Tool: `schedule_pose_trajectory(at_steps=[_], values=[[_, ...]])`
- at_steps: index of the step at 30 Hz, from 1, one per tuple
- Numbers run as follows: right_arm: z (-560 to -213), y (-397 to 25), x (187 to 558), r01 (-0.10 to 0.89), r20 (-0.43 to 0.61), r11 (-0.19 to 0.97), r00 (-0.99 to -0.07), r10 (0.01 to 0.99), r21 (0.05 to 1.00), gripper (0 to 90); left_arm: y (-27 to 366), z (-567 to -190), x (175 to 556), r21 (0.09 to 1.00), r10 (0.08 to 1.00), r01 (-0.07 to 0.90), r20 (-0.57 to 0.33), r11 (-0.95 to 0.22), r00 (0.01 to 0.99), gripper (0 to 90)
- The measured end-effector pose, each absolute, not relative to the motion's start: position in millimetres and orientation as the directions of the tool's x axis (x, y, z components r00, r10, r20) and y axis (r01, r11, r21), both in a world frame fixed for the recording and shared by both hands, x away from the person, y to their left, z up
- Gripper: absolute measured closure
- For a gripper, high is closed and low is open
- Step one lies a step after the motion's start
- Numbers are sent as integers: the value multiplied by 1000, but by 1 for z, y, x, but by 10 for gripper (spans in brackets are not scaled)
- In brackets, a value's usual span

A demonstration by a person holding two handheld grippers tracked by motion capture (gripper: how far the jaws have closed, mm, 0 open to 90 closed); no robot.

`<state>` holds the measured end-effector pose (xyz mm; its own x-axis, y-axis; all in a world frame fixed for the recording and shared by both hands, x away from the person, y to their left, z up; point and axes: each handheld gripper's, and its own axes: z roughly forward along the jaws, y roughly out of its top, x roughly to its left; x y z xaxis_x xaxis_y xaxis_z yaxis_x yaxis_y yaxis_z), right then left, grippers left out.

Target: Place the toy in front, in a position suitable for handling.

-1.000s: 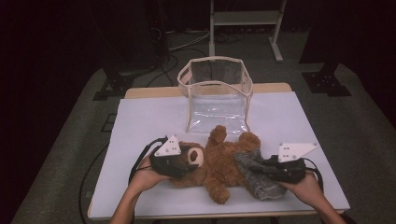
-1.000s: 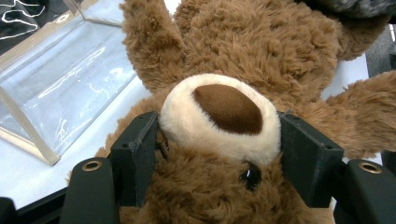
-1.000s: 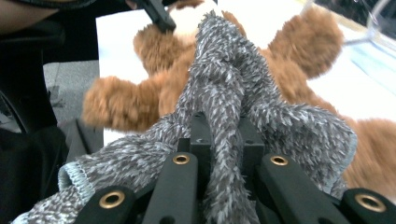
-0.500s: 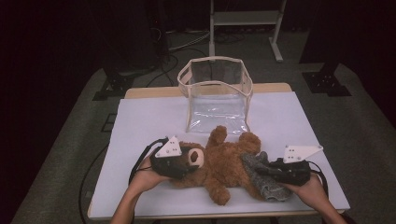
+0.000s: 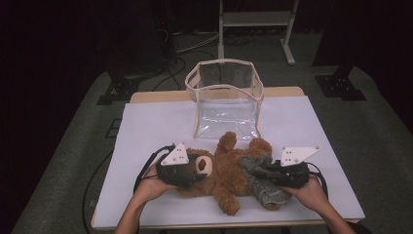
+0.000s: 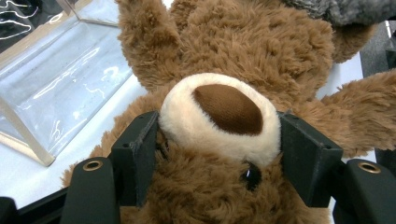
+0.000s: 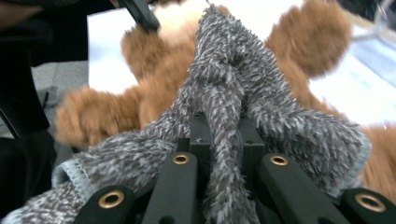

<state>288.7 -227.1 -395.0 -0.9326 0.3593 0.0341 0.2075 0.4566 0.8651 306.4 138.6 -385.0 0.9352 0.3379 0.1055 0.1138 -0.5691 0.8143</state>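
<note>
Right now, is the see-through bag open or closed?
Open. The clear bag stands upright behind the teddy bear, its top rim spread wide, with nothing visible inside.

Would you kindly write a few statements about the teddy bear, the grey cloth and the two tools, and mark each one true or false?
1. The left tool has its jaws on either side of the teddy bear's muzzle. True.
2. The right tool is shut on a fold of the grey cloth. True.
3. The teddy bear sits inside the clear bag. False: it lies on the white table, in front of the bag.
4. The grey cloth lies apart from the bear. False: it drapes over the bear's lower body.
5. The clear bag stands at the far side of the table with its top open. True.
</note>
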Motion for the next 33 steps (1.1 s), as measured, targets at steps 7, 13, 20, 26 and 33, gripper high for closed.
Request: schedule_pose_trajectory(at_steps=[7,13,20,26,33], values=[[-387,-238,279,209,27,454,-927,374,866,804,136,-385,307,813,343,118,105,-570,933,327],[-369,-194,280,117,-24,474,-960,280,872,803,136,-385,307,813,344,120,103,-570,933,327],[-382,-178,282,83,-56,521,-967,247,850,804,137,-385,306,818,343,119,100,-563,934,329],[-385,-214,277,142,-39,517,-945,324,844,803,135,-385,307,819,345,124,94,-560,934,329],[-374,-211,283,121,-63,509,-942,329,852,803,134,-384,307,816,339,118,99,-565,936,329]])
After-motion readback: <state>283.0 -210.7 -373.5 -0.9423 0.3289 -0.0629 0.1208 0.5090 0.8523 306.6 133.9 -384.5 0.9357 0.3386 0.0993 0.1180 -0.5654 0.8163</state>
